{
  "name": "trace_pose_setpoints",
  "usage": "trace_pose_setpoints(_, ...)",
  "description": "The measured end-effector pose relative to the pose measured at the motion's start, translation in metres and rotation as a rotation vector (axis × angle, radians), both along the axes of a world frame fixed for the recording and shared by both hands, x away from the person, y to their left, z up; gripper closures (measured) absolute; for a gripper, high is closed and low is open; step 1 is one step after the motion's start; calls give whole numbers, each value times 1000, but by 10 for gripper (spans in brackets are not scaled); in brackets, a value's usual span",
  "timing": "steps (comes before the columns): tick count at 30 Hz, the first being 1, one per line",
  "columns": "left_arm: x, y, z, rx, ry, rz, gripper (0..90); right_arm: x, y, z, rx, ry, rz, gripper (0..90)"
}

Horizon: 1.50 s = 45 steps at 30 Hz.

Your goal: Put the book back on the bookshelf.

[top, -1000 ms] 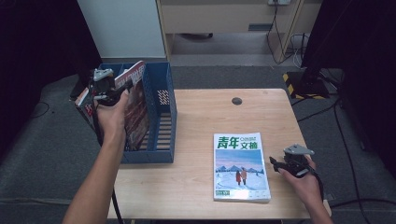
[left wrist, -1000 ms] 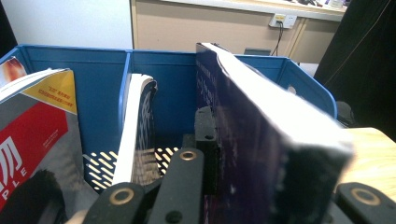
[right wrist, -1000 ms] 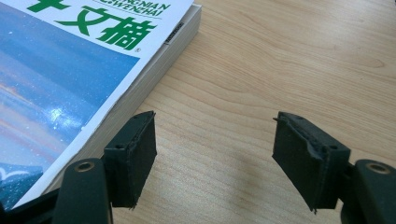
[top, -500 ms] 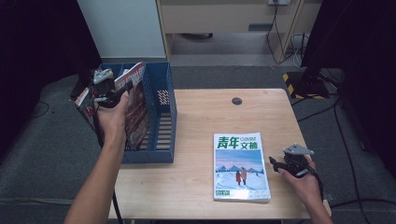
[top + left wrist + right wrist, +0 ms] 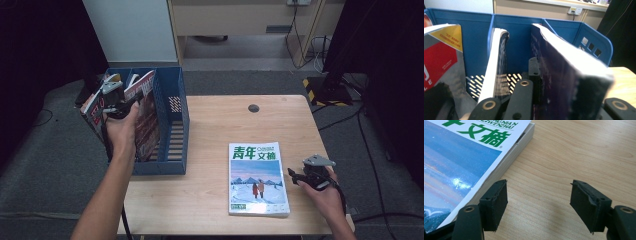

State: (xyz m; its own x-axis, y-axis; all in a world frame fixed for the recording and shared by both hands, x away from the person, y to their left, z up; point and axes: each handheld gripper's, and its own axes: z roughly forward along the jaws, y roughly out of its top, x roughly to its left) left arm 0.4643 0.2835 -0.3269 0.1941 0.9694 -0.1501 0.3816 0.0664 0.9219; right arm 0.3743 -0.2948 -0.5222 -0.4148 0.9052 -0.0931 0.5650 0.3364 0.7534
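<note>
My left gripper [image 5: 121, 101] is raised over the blue file rack [image 5: 177, 100] at the table's left end. It is shut on the top edge of a thick magazine [image 5: 146, 117] with a reddish cover that stands tilted in the rack. In the left gripper view the left gripper [image 5: 571, 100] clamps this magazine [image 5: 574, 75], dark-covered with white page edges, between its jaws. A blue-and-white magazine [image 5: 257, 177] with green characters lies flat on the table. My right gripper [image 5: 294, 175] rests open just right of it. In the right gripper view the right gripper [image 5: 541, 205] has bare wood between its pads, with the magazine's edge [image 5: 506, 162] to the left.
The rack [image 5: 474, 37] also holds a red and grey magazine [image 5: 92, 112] in its left slot and a thin white-edged one [image 5: 496, 70] in the middle. The wooden table [image 5: 225, 125] has a round black cable hole [image 5: 253, 108]. Cables lie on the floor beyond.
</note>
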Motion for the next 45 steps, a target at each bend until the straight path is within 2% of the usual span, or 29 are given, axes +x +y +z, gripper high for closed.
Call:
trace_pose_setpoints(2,0,-2,0,30,6,-3,834,0,0,0,0,0,-1,301)
trace_pose_setpoints(7,-1,-5,0,56,22,-7,834,0,0,0,0,-2,1,301)
trace_pose_setpoints(9,-1,-6,0,79,37,-10,833,0,0,0,2,-1,0,301)
trace_pose_setpoints(11,-1,-6,-1,75,50,-12,832,0,0,0,2,-2,1,301)
trace_pose_setpoints(16,-3,-6,-4,89,45,-10,831,0,0,0,1,5,5,301)
trace_pose_setpoints(23,-7,-5,-7,91,3,14,828,0,1,-1,1,7,4,300)
trace_pose_setpoints(28,-8,-8,-6,87,-8,8,826,0,1,-1,-1,6,8,301)
trace_pose_setpoints(42,-9,-17,-5,96,-8,-9,823,0,2,-1,-3,13,15,301)
trace_pose_setpoints(45,-10,-18,-6,112,-4,-14,823,0,3,-1,-3,13,12,300)
